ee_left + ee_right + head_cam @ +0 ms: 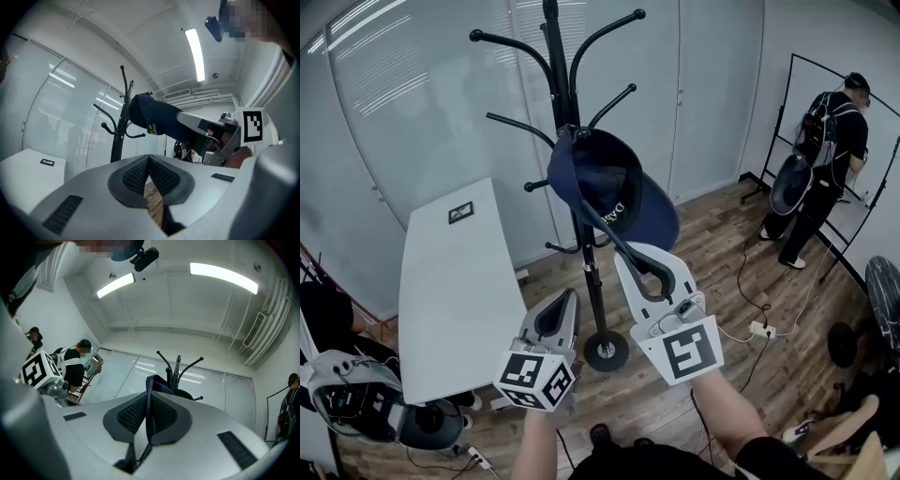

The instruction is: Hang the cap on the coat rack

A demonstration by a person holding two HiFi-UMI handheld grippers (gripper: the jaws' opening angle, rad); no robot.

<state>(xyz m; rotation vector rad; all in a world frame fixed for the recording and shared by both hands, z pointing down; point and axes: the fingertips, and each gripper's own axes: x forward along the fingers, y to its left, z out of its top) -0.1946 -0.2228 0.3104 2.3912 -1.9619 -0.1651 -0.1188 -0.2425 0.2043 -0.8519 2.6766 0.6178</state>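
The black coat rack (555, 56) stands in the middle of the head view, with curved hooks at several heights. My right gripper (622, 246) is shut on the edge of a navy cap (609, 187), which it holds up against the pole beside the middle hooks. I cannot tell whether the cap rests on a hook. In the right gripper view the cap's thin navy edge (148, 394) runs between the closed jaws, with the coat rack (177, 366) behind. My left gripper (565, 298) is lower and to the left, shut and empty. From it I see the cap (152, 115) and the coat rack (120, 131).
A white table (455, 291) stands left of the rack's round base (607, 350). At the far right a person (830, 141) stands at a whiteboard. Cables and a power strip (759, 328) lie on the wooden floor. Gear sits at the lower left.
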